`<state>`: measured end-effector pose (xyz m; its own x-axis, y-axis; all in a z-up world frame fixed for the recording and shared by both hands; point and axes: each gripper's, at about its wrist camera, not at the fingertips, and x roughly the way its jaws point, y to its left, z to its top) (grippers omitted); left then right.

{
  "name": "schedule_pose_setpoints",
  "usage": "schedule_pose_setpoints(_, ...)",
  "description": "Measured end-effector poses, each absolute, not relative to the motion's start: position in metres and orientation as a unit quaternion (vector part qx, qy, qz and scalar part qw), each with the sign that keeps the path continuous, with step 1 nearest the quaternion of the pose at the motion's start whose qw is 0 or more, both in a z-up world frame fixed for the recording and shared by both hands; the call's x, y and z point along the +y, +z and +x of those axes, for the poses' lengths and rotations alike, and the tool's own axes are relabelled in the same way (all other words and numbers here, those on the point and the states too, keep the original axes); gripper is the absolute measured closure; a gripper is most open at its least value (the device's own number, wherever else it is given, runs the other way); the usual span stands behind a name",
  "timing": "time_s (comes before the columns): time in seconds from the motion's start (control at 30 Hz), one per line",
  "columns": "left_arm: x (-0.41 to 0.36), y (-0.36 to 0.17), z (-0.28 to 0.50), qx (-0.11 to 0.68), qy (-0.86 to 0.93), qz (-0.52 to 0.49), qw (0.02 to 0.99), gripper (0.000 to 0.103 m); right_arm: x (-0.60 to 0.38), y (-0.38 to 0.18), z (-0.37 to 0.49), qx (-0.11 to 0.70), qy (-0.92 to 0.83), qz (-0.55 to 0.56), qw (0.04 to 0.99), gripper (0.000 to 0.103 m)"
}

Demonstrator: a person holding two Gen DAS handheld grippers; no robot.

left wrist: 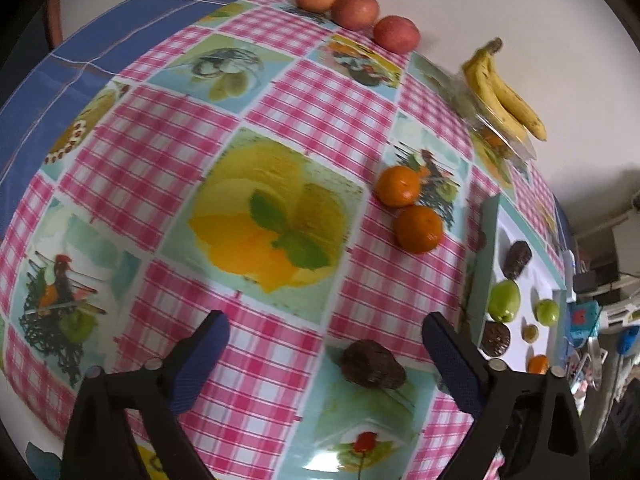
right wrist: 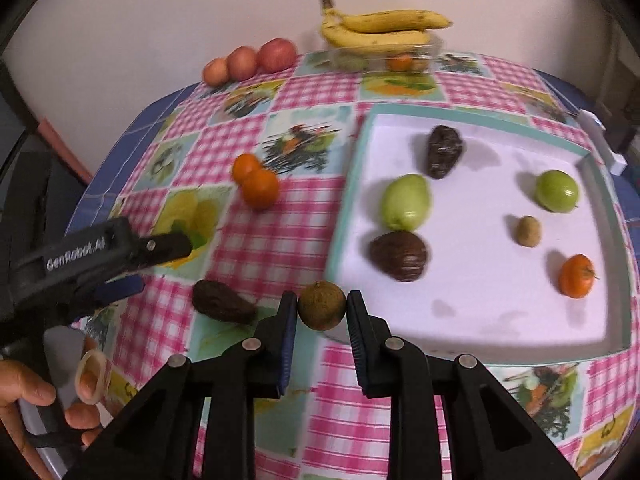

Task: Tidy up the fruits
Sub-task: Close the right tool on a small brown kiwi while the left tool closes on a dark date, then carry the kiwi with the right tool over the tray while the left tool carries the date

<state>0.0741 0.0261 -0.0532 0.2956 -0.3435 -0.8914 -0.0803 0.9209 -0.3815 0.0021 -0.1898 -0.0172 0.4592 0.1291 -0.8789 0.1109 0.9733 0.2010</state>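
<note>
Holding a small round brown fruit (right wrist: 321,306) between the two blue pads, right tongs (right wrist: 322,312) nearly closed, pads touching the fruit on both sides. Hanging just at the near left corner of the white tray (right wrist: 472,320), over the checked tablecloth (right wrist: 280,236).

Left tongs (left wrist: 326,344) wide open, gripping nothing. Dark wrinkly avocado (left wrist: 373,364) lying on the cloth between the open pads, not touched by either. Same tongs seen from the side in the right view (right wrist: 160,246), only one black finger clear, the other mostly hidden behind it. Part of a hand (right wrist: 44,404) at the bottom left edge, cut off by the picture.

Inside the tray: two more dark avocados (right wrist: 443,151) (right wrist: 399,255), a pale green fruit (right wrist: 406,202) touching the nearer one, a smaller green fruit (right wrist: 557,191), a little brown fruit (right wrist: 528,231) and one small orange (right wrist: 576,275). Tray mostly cut off and squashed at the edge in the left view.

Two oranges (left wrist: 408,208) side by side on the cloth, touching. Three apples (left wrist: 356,14) in a row at the far edge. Bananas (right wrist: 380,28) resting on top of a clear box (right wrist: 434,50); things inside it blurry, something green and something orange, hard to name.
</note>
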Motion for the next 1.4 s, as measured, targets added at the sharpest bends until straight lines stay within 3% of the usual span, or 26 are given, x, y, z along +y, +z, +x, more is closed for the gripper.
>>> schedule_pose_setpoints(0.13,0.015,-0.056,0.071,0.599,-0.105,-0.189,0.771,0.015,-0.204,-0.015,-0.001,0.517,-0.014,0.124,0.847,0.077)
schedule_pose_setpoints(0.23,0.004,-0.058,0.069,0.606,-0.116,-0.173,0.768,0.029,-0.216,-0.013,-0.005,0.513,-0.028,0.129,0.848,0.077)
schedule_pose_setpoints(0.4,-0.012,-0.062,0.067,0.616,-0.125,-0.136,0.766,0.035,-0.229,-0.013,-0.01,0.512,-0.042,0.135,0.847,0.077)
schedule_pose_setpoints(1.2,-0.05,-0.077,0.063,0.617,-0.121,-0.029,0.777,0.035,-0.24,-0.019,-0.01,0.52,-0.058,0.143,0.84,0.077)
schedule_pose_setpoints(1.27,-0.049,-0.077,0.064,0.616,-0.123,-0.031,0.777,0.038,-0.242,-0.018,-0.011,0.52,-0.062,0.145,0.84,0.077)
schedule_pose_setpoints(1.33,-0.047,-0.076,0.063,0.616,-0.128,-0.037,0.776,0.052,-0.244,-0.019,-0.011,0.521,-0.065,0.148,0.838,0.077)
schedule_pose_setpoints(1.4,-0.047,-0.076,0.064,0.617,-0.131,-0.042,0.775,0.056,-0.246,-0.02,-0.012,0.522,-0.068,0.151,0.837,0.077)
